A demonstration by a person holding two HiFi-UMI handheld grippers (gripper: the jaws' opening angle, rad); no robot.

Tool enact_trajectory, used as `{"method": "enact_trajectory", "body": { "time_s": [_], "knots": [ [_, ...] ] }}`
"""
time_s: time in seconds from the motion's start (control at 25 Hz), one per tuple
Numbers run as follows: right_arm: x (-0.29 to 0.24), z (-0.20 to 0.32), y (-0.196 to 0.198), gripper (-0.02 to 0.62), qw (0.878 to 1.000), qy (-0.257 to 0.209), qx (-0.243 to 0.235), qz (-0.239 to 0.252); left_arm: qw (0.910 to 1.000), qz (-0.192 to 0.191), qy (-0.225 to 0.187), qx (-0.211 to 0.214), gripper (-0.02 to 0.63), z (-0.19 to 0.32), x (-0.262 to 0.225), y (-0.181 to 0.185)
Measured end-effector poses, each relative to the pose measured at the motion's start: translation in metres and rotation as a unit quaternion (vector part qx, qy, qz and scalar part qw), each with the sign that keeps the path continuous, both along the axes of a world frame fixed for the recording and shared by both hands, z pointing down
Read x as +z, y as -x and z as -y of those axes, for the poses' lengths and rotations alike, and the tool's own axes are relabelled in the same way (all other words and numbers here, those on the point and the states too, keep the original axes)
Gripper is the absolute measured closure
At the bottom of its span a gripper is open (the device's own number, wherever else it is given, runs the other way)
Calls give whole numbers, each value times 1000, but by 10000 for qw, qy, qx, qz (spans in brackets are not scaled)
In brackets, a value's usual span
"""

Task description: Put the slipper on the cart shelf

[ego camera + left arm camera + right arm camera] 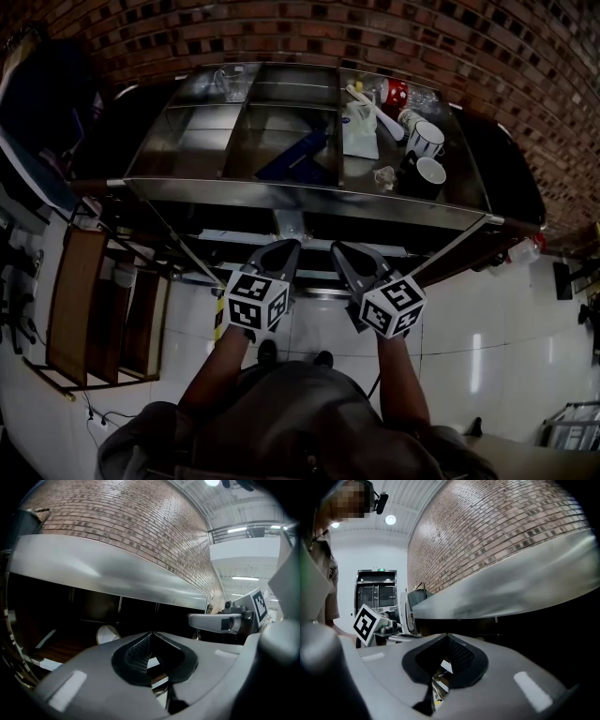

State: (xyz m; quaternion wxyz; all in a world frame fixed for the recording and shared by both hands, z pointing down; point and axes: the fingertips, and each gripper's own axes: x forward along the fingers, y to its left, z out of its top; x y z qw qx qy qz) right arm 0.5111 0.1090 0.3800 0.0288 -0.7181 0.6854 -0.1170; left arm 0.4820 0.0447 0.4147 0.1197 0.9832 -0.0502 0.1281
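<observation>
Cart (309, 194) of bright metal stands against the brick wall (375, 37), its top shelf split into compartments. Slipper (296, 157), dark blue, lies in the middle compartment of that top shelf, tilted, with neither gripper touching it. The right-hand compartment holds a white container (359, 127), a white mug (427, 138) and a black mug (427, 176) just in front of it.

Left gripper (289, 246) is held low in front of the cart, below the front rim and well apart from the slipper. Its own view shows the jaws pressed together at the tips with nothing between them. Right gripper (337, 248) sits just beside it at the same height. Its jaws are likewise closed tip to tip and empty. Both point toward the dark space under the top shelf. The person's forearms run back from the marker cubes toward the bottom of the head view. The floor (487, 309) beneath is white and glossy.
</observation>
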Motion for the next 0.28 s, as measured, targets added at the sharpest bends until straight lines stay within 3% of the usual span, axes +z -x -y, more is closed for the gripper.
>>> {"method": "enact_trajectory", "body": {
  "time_s": [0.28],
  "knots": [
    [-3, 2, 1, 597, 10000, -28, -91, -29, 10000, 66, -9, -3, 598, 0, 3, -1]
  ]
}}
